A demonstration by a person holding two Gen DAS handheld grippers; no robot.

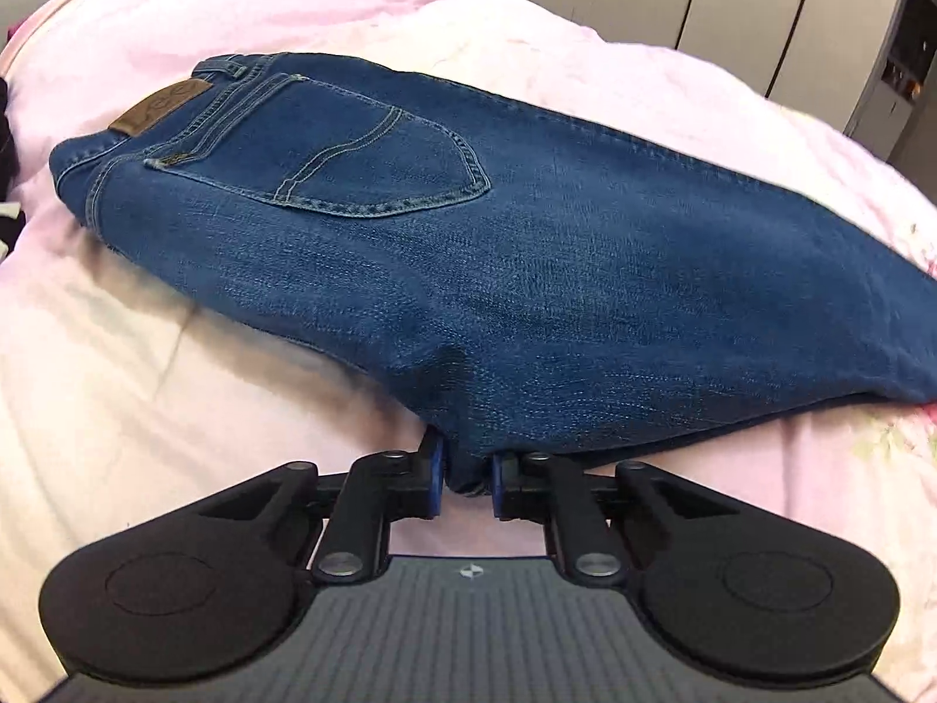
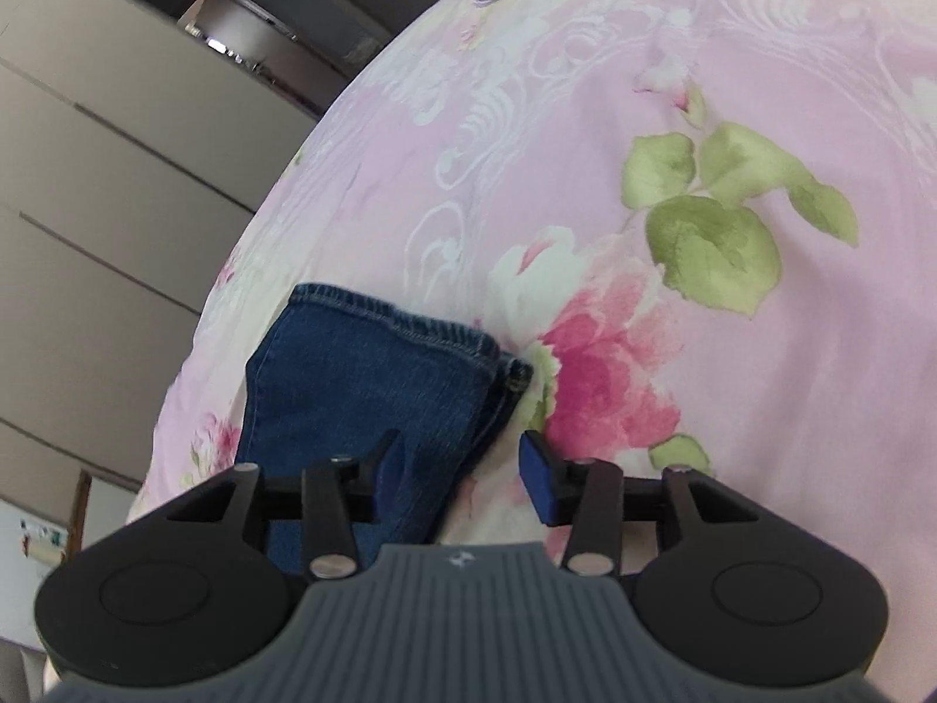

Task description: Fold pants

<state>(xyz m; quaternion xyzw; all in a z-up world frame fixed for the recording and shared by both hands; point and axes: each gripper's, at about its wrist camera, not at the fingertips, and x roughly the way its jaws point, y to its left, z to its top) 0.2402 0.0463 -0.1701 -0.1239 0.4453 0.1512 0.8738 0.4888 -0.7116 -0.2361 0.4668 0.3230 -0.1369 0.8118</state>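
Note:
Blue jeans (image 1: pixel 468 246) lie folded lengthwise on a pink floral bedspread (image 1: pixel 146 381), back pocket and brown leather patch facing up, waist at the far left. My left gripper (image 1: pixel 465 477) is shut on the near edge of the jeans, a bunch of denim pinched between its blue pads. In the right wrist view the hem end of the jeans legs (image 2: pixel 363 375) lies on the bedspread (image 2: pixel 732 351). My right gripper (image 2: pixel 462 451) stands open low over the legs' right edge. Its left finger is above the denim and its right pad above the bedspread, and neither presses the cloth.
Beige wardrobe doors (image 1: pixel 673 0) stand beyond the bed, seen also as wardrobe panels (image 2: pixel 88 176) left of the bed's edge. Dark clothing (image 1: pixel 6 135) lies at the far left of the bed. Bare bedspread stretches right of the hem.

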